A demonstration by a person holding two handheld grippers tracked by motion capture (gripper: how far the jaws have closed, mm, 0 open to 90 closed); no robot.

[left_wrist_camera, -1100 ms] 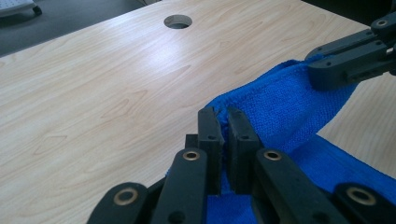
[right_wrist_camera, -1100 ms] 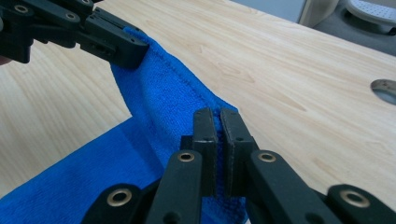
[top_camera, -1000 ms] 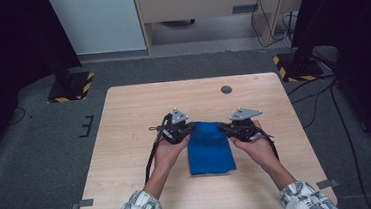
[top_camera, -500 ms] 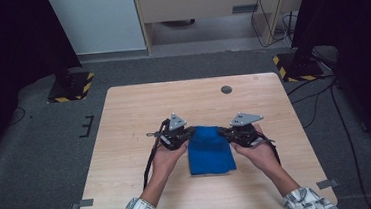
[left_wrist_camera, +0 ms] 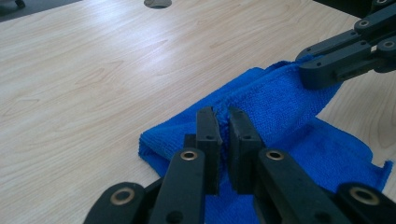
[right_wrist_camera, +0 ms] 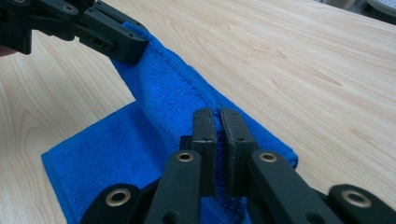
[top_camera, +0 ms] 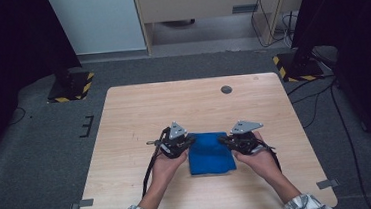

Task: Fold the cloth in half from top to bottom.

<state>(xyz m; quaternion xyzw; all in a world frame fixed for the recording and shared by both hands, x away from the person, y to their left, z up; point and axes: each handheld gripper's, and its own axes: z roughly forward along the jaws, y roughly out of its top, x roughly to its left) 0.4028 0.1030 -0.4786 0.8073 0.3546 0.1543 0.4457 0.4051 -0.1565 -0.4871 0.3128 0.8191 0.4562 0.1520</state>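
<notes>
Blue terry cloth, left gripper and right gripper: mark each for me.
blue terry cloth [top_camera: 211,157], high view, flat folded middle.
left gripper [left_wrist_camera: 224,122], left gripper view, between its pinching jaw tips.
right gripper [right_wrist_camera: 218,120], right gripper view, between its pinching jaw tips.

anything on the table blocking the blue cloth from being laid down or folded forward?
Nothing visible does. Both the left gripper and the right gripper are already shut on the far edge of the blue cloth. The table ahead is bare wood; the round grommet hole sits well beyond it.

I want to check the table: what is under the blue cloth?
The blue cloth lies folded on the wooden table; its own lower layer shows beneath the lifted edge. Whatever lies under that layer is covered.
</notes>
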